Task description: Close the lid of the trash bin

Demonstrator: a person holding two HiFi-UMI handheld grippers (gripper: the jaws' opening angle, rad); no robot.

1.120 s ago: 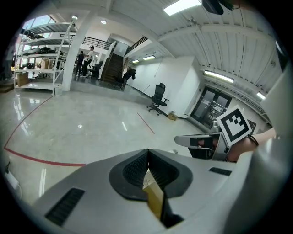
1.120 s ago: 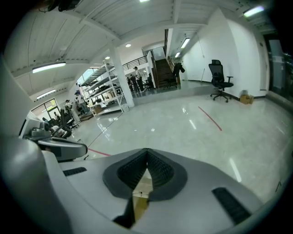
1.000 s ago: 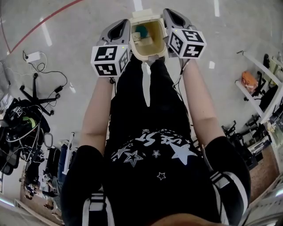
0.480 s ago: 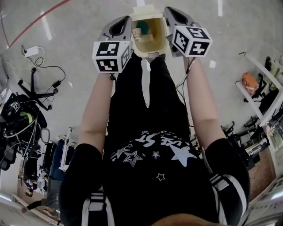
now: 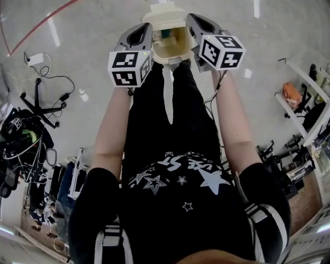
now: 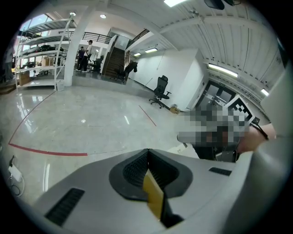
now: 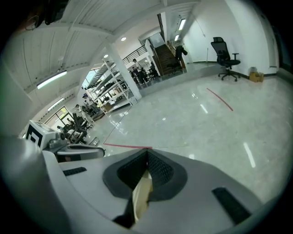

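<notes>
A cream trash bin (image 5: 174,45) stands on the floor in front of the person's feet at the top of the head view. Its domed lid (image 5: 164,14) tilts over the far part of the opening, and the near part still shows the inside. My left gripper (image 5: 137,34) lies against the bin's left side and my right gripper (image 5: 203,23) against its right side. In the left gripper view the grey jaws of the left gripper (image 6: 147,151) meet at their tips, with a yellow strip in the slit behind them. The right gripper (image 7: 147,151) looks the same, with a cream strip.
Pale polished floor runs all round the bin, with a red line (image 5: 36,32) at the far left. A power strip (image 5: 36,59), cables and a chair base (image 5: 38,105) lie at the left. White racks (image 5: 305,116) and an orange object (image 5: 291,95) stand at the right.
The lid, which stood open behind the bin, has swung forward over the far part of the opening and hides the teal thing inside. Both grippers have stayed beside the bin.
</notes>
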